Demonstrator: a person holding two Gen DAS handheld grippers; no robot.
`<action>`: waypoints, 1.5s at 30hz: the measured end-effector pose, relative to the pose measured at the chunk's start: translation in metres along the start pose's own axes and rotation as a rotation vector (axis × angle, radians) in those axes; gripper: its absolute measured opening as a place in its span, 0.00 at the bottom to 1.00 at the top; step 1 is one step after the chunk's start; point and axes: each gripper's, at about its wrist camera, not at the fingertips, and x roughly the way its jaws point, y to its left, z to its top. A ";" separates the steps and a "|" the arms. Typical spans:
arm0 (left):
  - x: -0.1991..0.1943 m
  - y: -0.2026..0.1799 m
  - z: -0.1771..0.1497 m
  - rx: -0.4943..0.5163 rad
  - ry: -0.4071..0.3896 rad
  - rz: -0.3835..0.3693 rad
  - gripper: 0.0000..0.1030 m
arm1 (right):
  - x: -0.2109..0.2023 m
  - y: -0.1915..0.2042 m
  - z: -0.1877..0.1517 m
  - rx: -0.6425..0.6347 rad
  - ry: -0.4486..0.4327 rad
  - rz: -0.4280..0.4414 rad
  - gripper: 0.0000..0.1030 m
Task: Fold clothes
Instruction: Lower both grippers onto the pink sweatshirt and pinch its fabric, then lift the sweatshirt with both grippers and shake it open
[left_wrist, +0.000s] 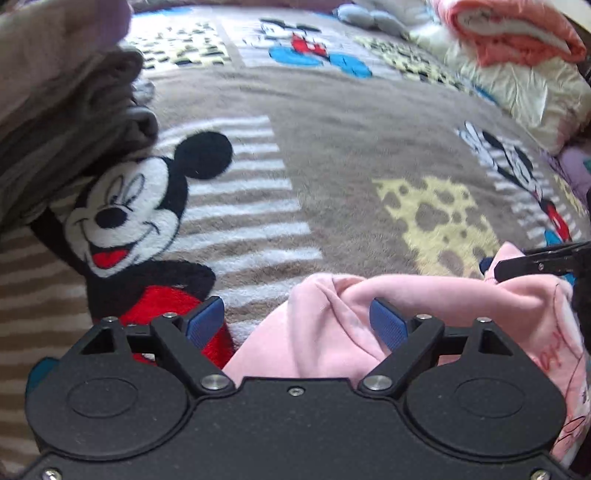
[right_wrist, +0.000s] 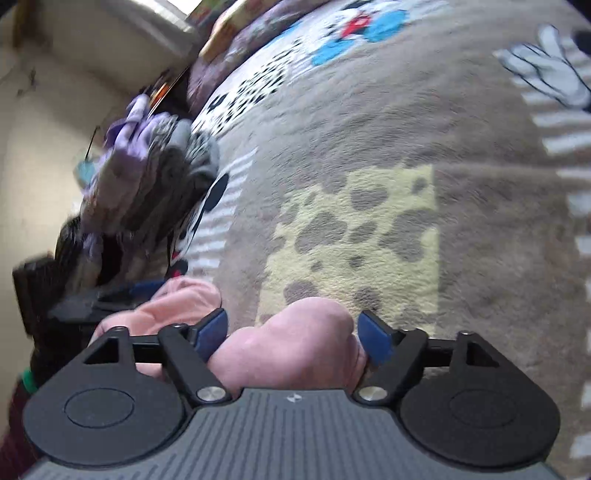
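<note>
While both lie over the brown cartoon-print fleece blanket (left_wrist: 332, 122), my left gripper (left_wrist: 297, 323) and right gripper (right_wrist: 291, 334) stand wide apart, crumpled pink cotton garment (left_wrist: 332, 325) bunched between their fingers, unclamped.

No readable text anywhere. Red script on pink garment (left_wrist: 554, 354), right of left gripper (left_wrist: 297, 321), too distorted to make out. Small pale logo mark on right gripper (right_wrist: 291, 334) body, no letters legible.
</note>
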 end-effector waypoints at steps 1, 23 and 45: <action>0.001 0.000 0.000 0.002 0.011 -0.012 0.64 | 0.001 0.003 0.000 -0.015 0.016 0.012 0.54; -0.139 -0.051 0.039 0.168 -0.288 0.098 0.07 | -0.122 0.109 0.029 -0.297 -0.239 0.035 0.17; -0.191 -0.090 0.090 0.220 -0.663 0.298 0.07 | -0.167 0.131 0.109 -0.492 -0.636 -0.129 0.16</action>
